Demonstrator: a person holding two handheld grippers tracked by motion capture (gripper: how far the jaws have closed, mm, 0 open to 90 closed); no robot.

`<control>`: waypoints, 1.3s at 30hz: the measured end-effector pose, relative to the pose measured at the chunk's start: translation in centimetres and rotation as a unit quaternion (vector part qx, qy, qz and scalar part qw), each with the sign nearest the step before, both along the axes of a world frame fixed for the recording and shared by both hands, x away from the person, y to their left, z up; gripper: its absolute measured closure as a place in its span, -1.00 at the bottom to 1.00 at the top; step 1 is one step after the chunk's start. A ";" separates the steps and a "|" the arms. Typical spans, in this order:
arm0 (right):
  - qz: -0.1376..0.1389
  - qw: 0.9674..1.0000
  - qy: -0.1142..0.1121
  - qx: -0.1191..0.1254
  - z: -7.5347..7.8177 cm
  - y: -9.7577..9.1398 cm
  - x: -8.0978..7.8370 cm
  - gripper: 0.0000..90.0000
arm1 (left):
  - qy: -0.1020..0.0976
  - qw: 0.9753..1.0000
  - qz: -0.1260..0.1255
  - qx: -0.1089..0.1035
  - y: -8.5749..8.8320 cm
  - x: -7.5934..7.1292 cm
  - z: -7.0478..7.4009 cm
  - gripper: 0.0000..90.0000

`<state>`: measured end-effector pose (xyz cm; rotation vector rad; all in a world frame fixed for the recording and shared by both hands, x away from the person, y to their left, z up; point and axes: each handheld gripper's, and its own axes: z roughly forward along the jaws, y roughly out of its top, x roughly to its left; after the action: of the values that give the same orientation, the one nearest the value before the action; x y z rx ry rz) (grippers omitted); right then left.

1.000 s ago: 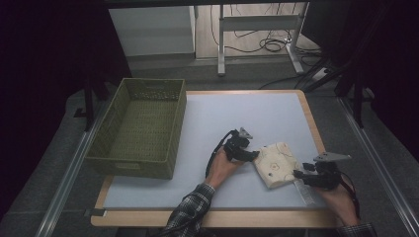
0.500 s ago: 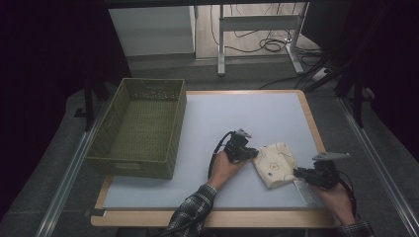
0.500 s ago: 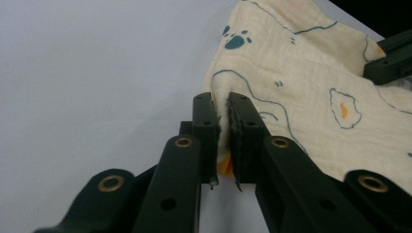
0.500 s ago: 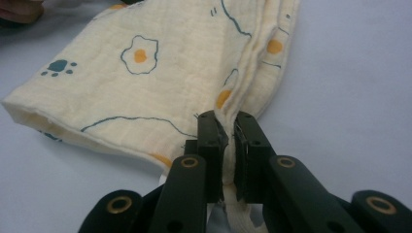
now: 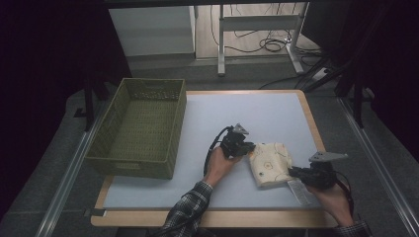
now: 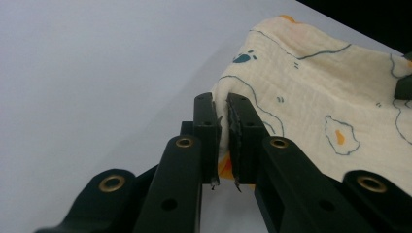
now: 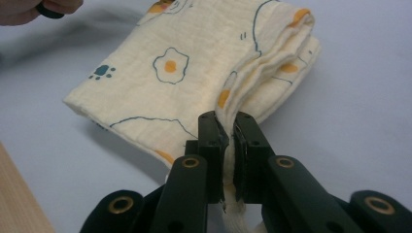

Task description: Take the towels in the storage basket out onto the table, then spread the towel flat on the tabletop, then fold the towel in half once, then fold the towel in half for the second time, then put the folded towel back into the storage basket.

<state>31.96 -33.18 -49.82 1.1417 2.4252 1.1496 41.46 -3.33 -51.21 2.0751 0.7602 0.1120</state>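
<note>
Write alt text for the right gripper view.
The right gripper has its two black jaws shut on an edge of a folded cream cloth printed with fried eggs and blue paw marks. The cloth lies on a pale table, its folded layers showing at the upper right.

Crinkled matt cotton cloth (image 7: 194, 63); smooth matt table (image 5: 276, 113).

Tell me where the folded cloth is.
In the high view the folded cloth lies front-right on the table, between left gripper and right gripper.
</note>
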 end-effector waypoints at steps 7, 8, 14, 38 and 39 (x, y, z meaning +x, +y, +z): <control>0.014 1.000 -0.008 0.006 0.6 0.9 -0.2 0.85 | -0.006 1.000 0.004 0.004 0.9 0.0 0.7 0.85; 0.014 1.000 -0.009 0.006 0.7 1.0 -0.2 0.85 | -0.007 1.000 0.005 0.005 1.0 0.0 0.8 0.85; 0.023 1.000 -0.019 0.010 1.4 1.7 -0.1 0.85 | -0.017 1.000 0.007 0.012 1.7 0.1 1.9 0.85; 0.054 0.998 -0.037 0.022 2.9 5.4 1.1 0.85 | -0.036 0.998 0.036 0.024 5.6 0.1 4.1 0.84; 0.054 0.998 -0.038 0.022 2.9 5.6 1.1 0.85 | -0.037 0.998 0.037 0.024 5.7 0.2 4.2 0.84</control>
<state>33.10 -27.62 -46.88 0.9708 2.4425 1.2597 41.62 2.39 -47.02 2.0775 0.7953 0.2493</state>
